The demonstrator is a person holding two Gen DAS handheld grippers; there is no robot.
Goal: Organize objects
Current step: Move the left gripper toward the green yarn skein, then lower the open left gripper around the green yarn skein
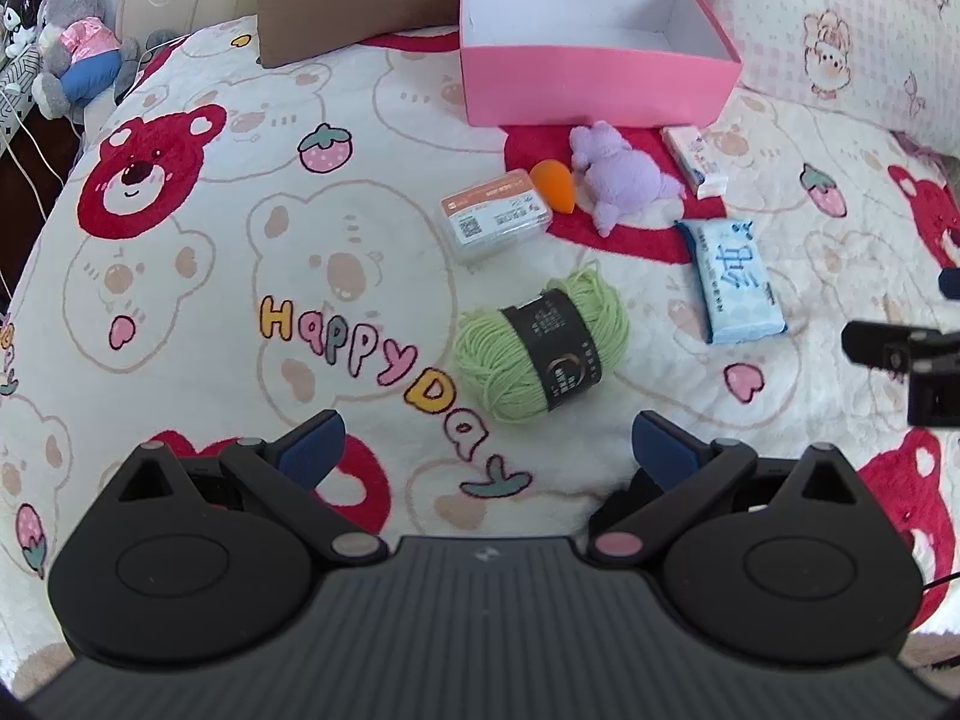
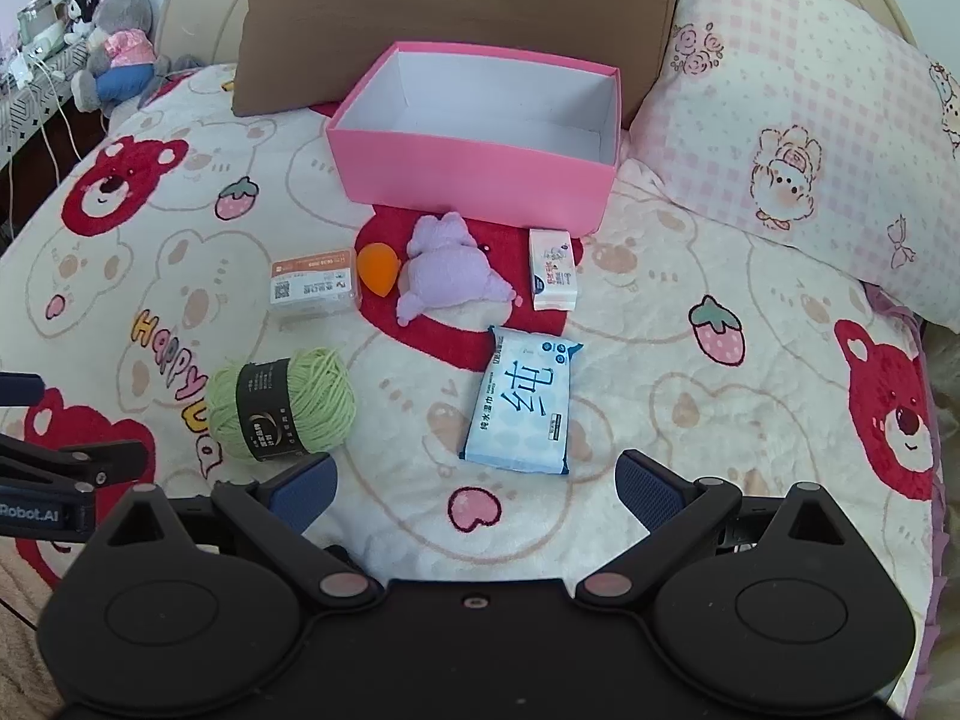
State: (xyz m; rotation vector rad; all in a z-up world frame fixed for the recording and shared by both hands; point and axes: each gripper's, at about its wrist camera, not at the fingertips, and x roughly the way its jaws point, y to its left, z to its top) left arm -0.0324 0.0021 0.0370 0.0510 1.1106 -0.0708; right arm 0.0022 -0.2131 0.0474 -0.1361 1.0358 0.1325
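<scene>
Pink card box (image 2: 480, 171), open and with nothing in it, at the head of the bed (image 2: 660, 420) against the brown cushion (image 2: 456, 18).

Items on the blanket, all outside the box:
- Green yarn skein (image 1: 543, 348), dark band round it, nearest my left tongs (image 1: 489, 450); long axis runs across the bed.
- Blue wipes pack (image 2: 525, 402), just ahead of my right tongs (image 2: 477, 489); long axis points toward the box.
- Purple plush (image 2: 450, 270), orange egg-shaped sponge (image 2: 378, 267) touching it, clear card case (image 2: 315, 288), small pink tissue pack (image 2: 555, 270), in a row just before the box.

Tongs: both pairs spread wide, gripping nothing, hovering over the foot of the bed.

Risks, as I judge them: the soft blanket may give under a press, so the flat wipes pack could slide instead of lifting; the yarn may shed loose loops if pinched off the band; the sponge may roll.
</scene>
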